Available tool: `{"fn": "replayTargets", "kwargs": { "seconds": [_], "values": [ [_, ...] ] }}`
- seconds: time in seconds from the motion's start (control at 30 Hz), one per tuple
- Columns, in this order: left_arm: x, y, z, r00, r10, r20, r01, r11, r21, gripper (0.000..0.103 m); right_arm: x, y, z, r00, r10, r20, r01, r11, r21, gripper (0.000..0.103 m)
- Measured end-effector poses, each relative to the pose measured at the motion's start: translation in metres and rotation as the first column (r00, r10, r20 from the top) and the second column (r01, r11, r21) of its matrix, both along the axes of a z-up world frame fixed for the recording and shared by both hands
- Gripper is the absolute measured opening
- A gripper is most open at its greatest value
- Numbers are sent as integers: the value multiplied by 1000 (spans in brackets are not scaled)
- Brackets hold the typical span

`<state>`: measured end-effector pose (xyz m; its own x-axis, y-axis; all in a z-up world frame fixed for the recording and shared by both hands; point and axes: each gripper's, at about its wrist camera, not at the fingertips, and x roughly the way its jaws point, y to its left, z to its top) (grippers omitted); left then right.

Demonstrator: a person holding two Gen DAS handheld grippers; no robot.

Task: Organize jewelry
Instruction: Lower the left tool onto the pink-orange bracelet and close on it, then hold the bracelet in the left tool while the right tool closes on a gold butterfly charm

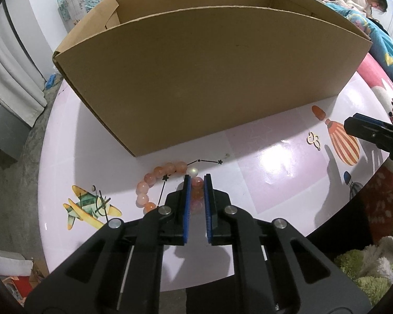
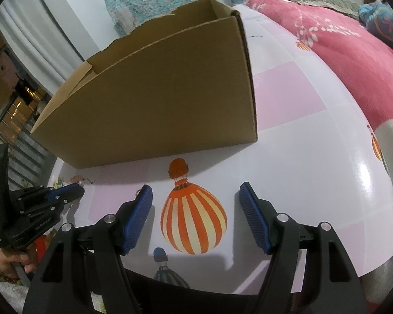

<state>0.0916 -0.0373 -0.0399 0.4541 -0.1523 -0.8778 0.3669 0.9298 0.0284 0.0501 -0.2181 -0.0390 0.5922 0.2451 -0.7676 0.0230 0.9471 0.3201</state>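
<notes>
- Clamping down near the camera, the left claw [image 1: 197,180] has its blue pads pinched on the near run of the bead bracelet [image 1: 154,180], beads showing in the narrow gap between them.
- Handling call: round glossy beads look slippery and the loop looks limp, so it will likely sag and swing once lifted; squeezing across a single bead, as here, seems the safest hold, since hard beads could chip.
- The bracelet is a ring of translucent peach-orange beads with one pale pearly bead [image 1: 193,170] at the pad tips, lying on the pink printed surface [image 1: 275,167] just in front of the box.
- The right claw [image 2: 196,192] hangs released, jaws wide, nothing between them, over a striped balloon print [image 2: 194,222].
- Farther back, the open cardboard box [image 1: 201,78] stands on the surface, its inside hidden.
</notes>
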Motion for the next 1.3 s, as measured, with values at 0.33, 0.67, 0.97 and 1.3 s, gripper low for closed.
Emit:
{"fn": "replayTargets", "kwargs": {
  "seconds": [0.33, 0.67, 0.97, 1.3],
  "values": [
    [1, 9, 0, 1000, -8, -1, 8, 1000, 2, 9, 2, 16, 7, 998, 58, 21, -58, 998, -24, 67],
    [-1, 12, 0, 1000, -8, 1, 8, 1000, -6, 9, 1, 40, 9, 991, 131, 28, -129, 990, -51, 62],
    [-1, 16, 1, 1000, -10, 4, 10, 1000, -17, 9, -3, 57, 4, 979, 202, 29, -195, 968, -156, 55],
    [-2, 18, 2, 1000, -14, 9, 14, 1000, -27, 9, 8, 67, -3, 884, 467, -9, -450, 848, -281, 43]
  ]
}}
